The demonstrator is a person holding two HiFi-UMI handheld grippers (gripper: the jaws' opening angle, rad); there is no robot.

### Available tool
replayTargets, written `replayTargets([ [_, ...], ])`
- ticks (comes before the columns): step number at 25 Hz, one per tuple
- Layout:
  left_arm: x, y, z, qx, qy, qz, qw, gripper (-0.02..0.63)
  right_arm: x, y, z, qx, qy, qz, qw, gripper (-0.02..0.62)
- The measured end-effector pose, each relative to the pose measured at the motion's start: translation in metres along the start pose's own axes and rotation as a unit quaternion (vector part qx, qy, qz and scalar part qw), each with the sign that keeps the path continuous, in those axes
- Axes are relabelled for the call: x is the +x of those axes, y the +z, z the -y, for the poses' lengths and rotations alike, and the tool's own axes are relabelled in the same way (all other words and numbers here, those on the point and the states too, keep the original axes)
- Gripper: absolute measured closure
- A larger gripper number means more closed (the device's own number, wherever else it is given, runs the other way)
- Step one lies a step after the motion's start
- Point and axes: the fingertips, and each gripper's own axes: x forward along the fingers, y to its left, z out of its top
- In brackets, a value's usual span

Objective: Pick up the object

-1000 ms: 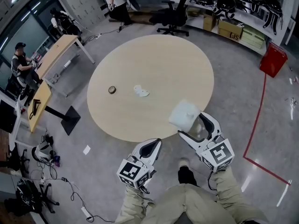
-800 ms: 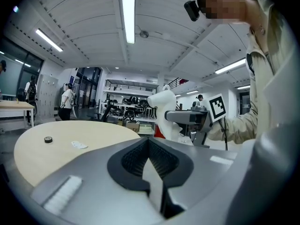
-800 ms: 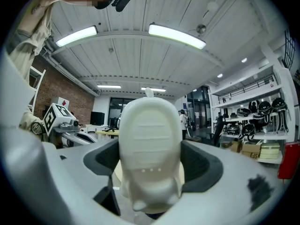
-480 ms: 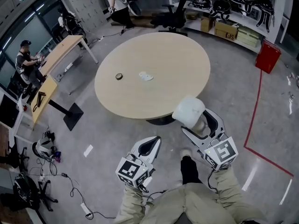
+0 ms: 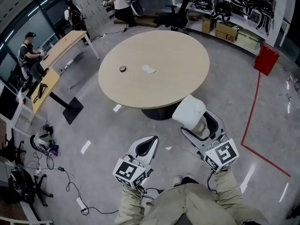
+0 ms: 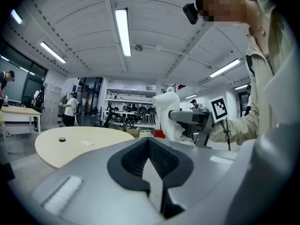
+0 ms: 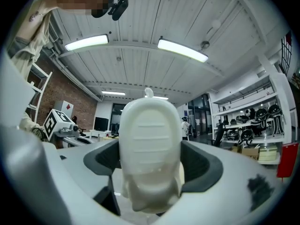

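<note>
The right tool (image 5: 197,123) stays clamped on the white object (image 5: 189,111), farther from the table (image 5: 164,64) (left tool (image 5: 149,143) clenched).

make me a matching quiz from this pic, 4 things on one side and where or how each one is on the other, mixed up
Things
1. white object
2. left gripper
3. small dark ring
4. red box

Place or state
A. standing on the floor
B. jaws together, nothing between them
C. clamped in the right gripper
D. lying on the round table

Pairs: 1-C, 2-B, 3-D, 4-A
</note>
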Motion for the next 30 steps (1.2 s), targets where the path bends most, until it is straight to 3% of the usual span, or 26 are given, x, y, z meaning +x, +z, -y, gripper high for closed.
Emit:
replayTargets([
  [14,0.019,0.018,0.041,-0.004,-0.005,0.006,1.0000,0.600,-0.043,0.021,0.020,0.004,0.001,0.010,1.000,0.181],
  [30,0.032,0.026,0.058,0.018,-0.014,0.004,0.9997,0.600,-0.057,0.029,0.027,-0.008,0.008,0.020,1.000,0.181],
])
